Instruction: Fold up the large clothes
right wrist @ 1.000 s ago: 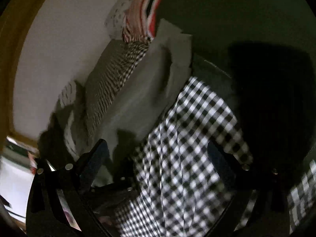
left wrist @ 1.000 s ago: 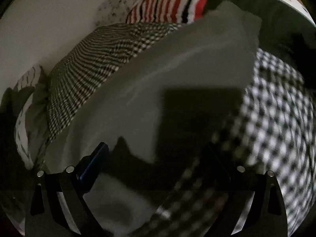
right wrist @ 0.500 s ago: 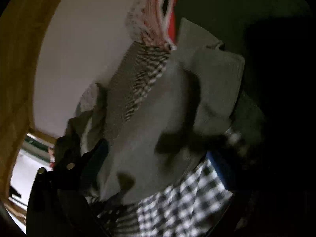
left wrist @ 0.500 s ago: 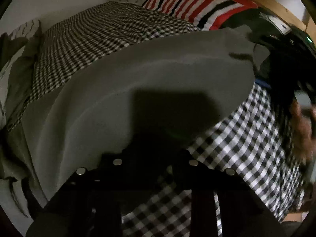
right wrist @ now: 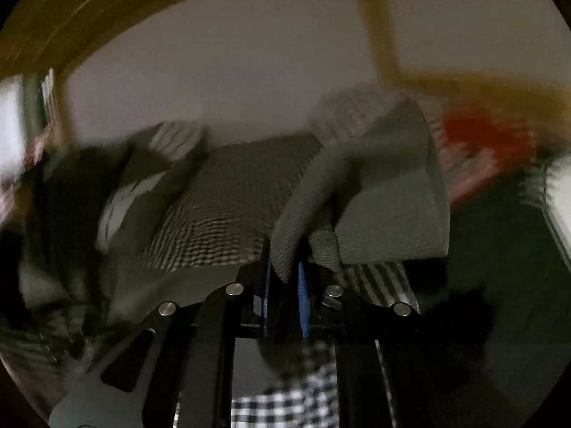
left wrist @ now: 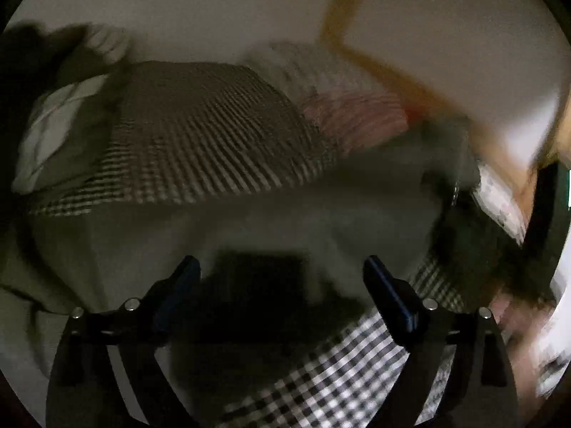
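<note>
Dim room, pale wall [right wrist: 232, 82] and wooden frame [left wrist: 385, 67] beyond; right gripper [right wrist: 283, 278] closing, pinching grey garment [right wrist: 389, 214]; left gripper [left wrist: 280, 278] opening over it, nothing between; checked cloth [left wrist: 339, 374] beneath.

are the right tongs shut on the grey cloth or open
Shut on it, closing: the right tongs pinch a bunched fold of the grey cloth between their blue pads, with almost no gap showing.
</note>
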The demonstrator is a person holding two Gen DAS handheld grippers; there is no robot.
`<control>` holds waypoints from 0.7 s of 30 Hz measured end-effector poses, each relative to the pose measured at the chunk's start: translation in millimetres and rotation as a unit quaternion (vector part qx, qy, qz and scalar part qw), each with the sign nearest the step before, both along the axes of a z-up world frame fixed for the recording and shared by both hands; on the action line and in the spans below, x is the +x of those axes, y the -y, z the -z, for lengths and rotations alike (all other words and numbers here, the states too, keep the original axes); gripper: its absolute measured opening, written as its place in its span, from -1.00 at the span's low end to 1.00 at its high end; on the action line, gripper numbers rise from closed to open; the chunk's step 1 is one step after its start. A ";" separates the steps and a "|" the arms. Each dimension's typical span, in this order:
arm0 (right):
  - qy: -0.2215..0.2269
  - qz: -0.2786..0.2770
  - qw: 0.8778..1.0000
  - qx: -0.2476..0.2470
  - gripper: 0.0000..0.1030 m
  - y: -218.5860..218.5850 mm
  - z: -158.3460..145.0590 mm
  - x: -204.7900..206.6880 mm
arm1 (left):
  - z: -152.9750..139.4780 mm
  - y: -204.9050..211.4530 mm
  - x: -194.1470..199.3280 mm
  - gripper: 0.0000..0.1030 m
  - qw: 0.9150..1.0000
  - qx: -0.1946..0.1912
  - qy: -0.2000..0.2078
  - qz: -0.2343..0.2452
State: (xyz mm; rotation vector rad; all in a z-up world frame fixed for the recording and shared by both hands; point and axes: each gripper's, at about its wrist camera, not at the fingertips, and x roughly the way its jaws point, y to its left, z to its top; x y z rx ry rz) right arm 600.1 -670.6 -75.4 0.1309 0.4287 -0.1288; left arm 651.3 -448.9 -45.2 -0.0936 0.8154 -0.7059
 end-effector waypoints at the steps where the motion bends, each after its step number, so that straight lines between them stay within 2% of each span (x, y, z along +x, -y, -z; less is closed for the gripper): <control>1: 0.005 -0.021 0.998 -0.057 -0.75 -32.4 -6.0 1.7 | -11.2 -16.4 7.0 0.76 1.000 -0.020 -0.012 -0.007; 4: 0.014 -0.056 0.987 -0.151 -0.76 -94.6 -10.2 -1.1 | -34.2 -52.7 22.6 0.76 0.998 -0.047 -0.030 -0.019; 6: 0.014 -0.067 0.969 -0.235 -0.76 -144.0 -2.3 0.4 | -46.7 -76.1 28.2 0.76 0.997 -0.064 -0.029 -0.026; 8: 0.009 -0.069 0.954 -0.293 -0.76 -173.6 8.1 4.1 | -51.0 -86.8 31.1 0.84 0.995 -0.082 -0.036 -0.031; 10: 0.004 -0.072 0.937 -0.341 -0.76 -196.1 19.6 4.7 | -49.7 -102.9 32.2 0.84 0.990 -0.123 -0.067 -0.022; 11: 0.003 -0.074 0.925 -0.373 -0.76 -209.2 27.6 4.7 | -47.1 -104.7 32.6 0.84 0.988 -0.134 -0.075 -0.024; 13: 0.005 -0.079 0.912 -0.403 -0.76 -220.8 36.8 1.8 | -41.6 -118.2 32.8 0.87 0.982 -0.156 -0.095 -0.036; 15: 0.016 -0.083 0.892 -0.444 -0.76 -234.3 48.7 -1.9 | -31.6 -128.8 35.8 0.88 0.977 -0.169 -0.118 -0.052; 16: 0.024 -0.085 0.885 -0.458 -0.76 -240.0 53.1 -6.0 | -24.4 -132.1 39.3 0.88 0.975 -0.165 -0.137 -0.060; 17: 0.028 -0.086 0.881 -0.464 -0.76 -243.9 55.4 -7.7 | -11.8 -134.4 46.1 0.88 0.971 -0.152 -0.173 -0.070; 19: 0.039 -0.085 0.872 -0.480 -0.76 -252.8 59.2 -11.2 | 6.3 -141.2 48.5 0.88 0.959 -0.160 -0.220 -0.078; 21: 0.042 -0.082 0.874 -0.476 -0.76 -254.0 60.0 -14.0 | 23.7 -154.0 42.9 0.88 0.950 -0.163 -0.248 -0.093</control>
